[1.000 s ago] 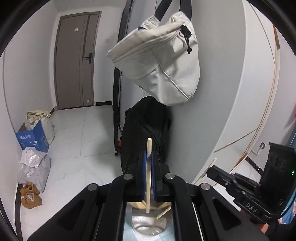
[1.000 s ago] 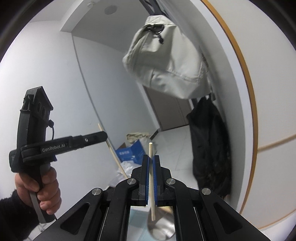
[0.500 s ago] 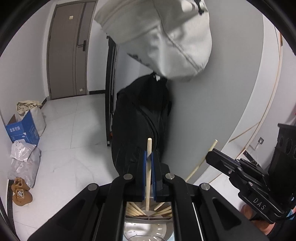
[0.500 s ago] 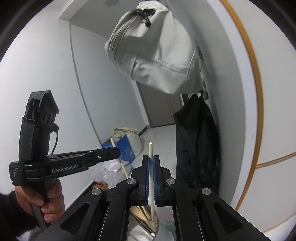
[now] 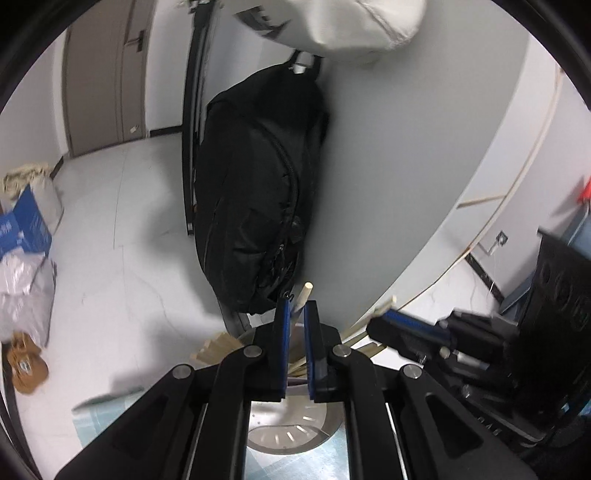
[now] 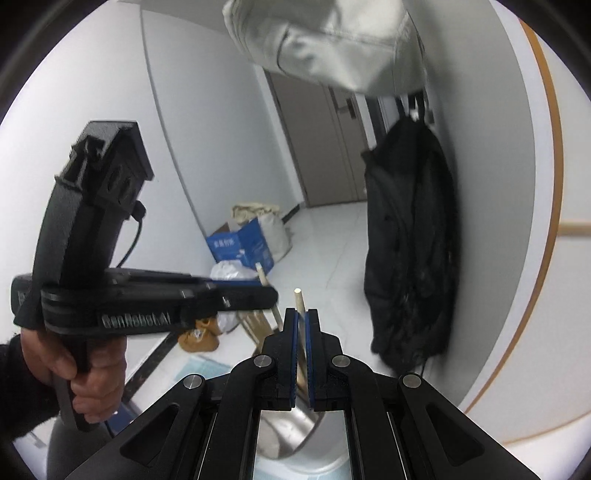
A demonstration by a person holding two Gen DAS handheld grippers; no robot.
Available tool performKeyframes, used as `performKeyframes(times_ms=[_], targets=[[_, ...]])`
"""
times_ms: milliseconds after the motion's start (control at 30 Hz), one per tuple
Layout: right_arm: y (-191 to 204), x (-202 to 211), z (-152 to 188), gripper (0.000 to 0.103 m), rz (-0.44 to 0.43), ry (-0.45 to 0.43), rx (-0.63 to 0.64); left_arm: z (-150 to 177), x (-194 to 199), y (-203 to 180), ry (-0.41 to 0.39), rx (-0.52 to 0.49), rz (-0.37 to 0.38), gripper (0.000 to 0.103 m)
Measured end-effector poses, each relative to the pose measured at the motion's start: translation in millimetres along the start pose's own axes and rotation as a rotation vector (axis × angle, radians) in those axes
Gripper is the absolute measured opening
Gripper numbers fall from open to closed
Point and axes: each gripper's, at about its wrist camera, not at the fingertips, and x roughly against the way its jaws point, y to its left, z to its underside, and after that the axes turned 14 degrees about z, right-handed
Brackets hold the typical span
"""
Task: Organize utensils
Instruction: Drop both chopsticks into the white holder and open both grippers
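My left gripper [image 5: 295, 314] is shut on a pale wooden chopstick [image 5: 306, 291], which leans to the right between the blue pads. Just below it stands a perforated steel utensil holder [image 5: 288, 432] with several chopsticks [image 5: 218, 347] fanned in it. My right gripper [image 6: 302, 321] is shut on a second chopstick [image 6: 299, 299], held nearly upright over the same holder [image 6: 291, 424]. In the right wrist view a hand holds the left gripper [image 6: 258, 299] close by on the left. In the left wrist view the right gripper [image 5: 384, 321] comes in from the right.
A black backpack [image 5: 258, 192] hangs on the curved grey wall just beyond the holder, with a pale bag [image 5: 332, 22] above it. A blue box [image 5: 22, 229], plastic bags and brown slippers [image 5: 26, 365] lie on the white floor at the left. A light blue mat [image 5: 295, 465] lies under the holder.
Both grippers have sunk and tipped downward towards the holder, which shows more fully now. The chopstick in the left gripper stood upright before and now leans right.
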Motion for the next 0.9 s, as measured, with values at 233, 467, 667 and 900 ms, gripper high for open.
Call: performKeyframes(times_ms=[233,467,667,900], targets=[[1,9,6,0.041,-0.004,0.036,-0.045,5,25,-3,-0.029,0.033,-0.004,0.025],[-7,48,10,0.061,0.037,-0.053,-0.146,17,70,-13,-0.208,0.05,-0.104,0.05],[9,91,19,0.077,0.084,-0.13,-0.16,35,91,-10,-0.301,0.092,-0.232,0.067],[27,124,31,0.085,0.075,-0.177,-0.156,58,95,-32,-0.378,0.054,-0.315,0.083]])
